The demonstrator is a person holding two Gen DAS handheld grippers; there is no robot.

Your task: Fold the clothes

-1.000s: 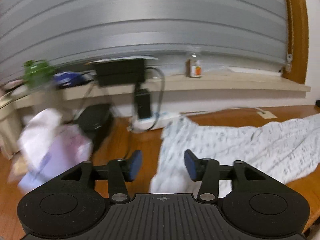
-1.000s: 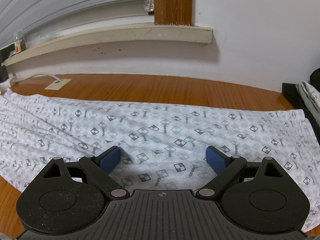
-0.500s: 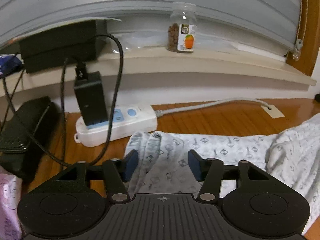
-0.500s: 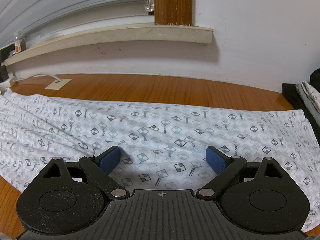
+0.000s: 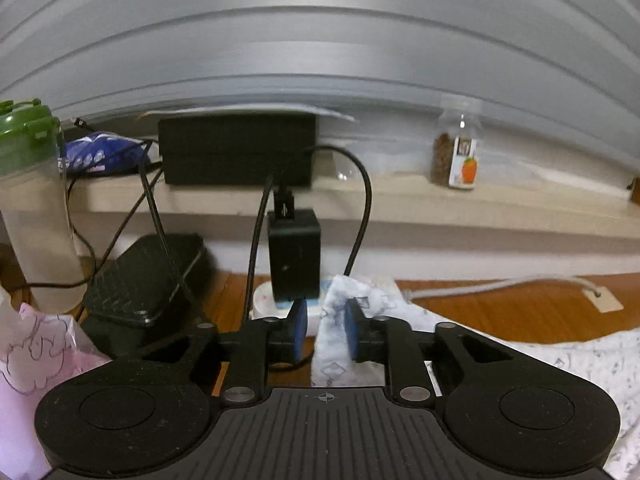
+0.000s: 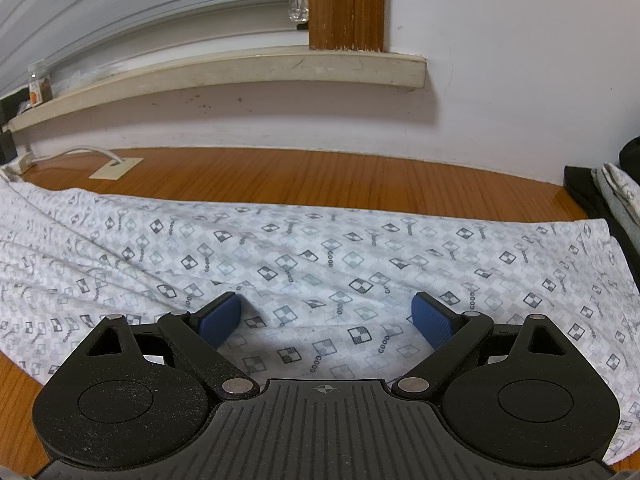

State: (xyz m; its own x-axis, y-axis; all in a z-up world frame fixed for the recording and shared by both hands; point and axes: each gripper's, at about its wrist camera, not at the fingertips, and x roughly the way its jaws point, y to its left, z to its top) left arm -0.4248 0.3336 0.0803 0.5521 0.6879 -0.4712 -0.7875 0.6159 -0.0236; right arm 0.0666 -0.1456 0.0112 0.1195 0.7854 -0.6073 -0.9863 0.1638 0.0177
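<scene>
1. Between the pads (image 5: pixel 299 326) of the left tongs (image 5: pixel 325 330) stands a bunched corner of the shirt (image 5: pixel 334 344); the jaws are opening, the cloth lies against the right pad and a gap shows at the left pad, so the corner is judged loose, not pinched
2. Over the middle of the shirt, the right tongs (image 6: pixel 328 320) are spread wide and hold nothing; the fabric lies spread on the bench (image 6: pixel 320 168) below and between the pads, with slanting creases toward its left end
3. Step in hand, as judged: securing the left end of the shirt so that it can be carried across for a fold
4. Method: reseat the corner deep between the pads before closing, so that all bunched layers are caught and none slips out when the cloth is lifted
5. Method: keep the left tongs away from the power strip (image 5: pixel 264 300), the charger (image 5: pixel 294 256) and the cable (image 5: pixel 360 216), which sit just behind the corner; a snag there could drag them
6. Method: lower the right tongs onto the near hem and close on it, so both ends travel together
7. Method: draw the cloth taut to clear the creases, then lay it over edge to edge; thin fabric will likely sag and wrinkle if lifted by one point
</scene>
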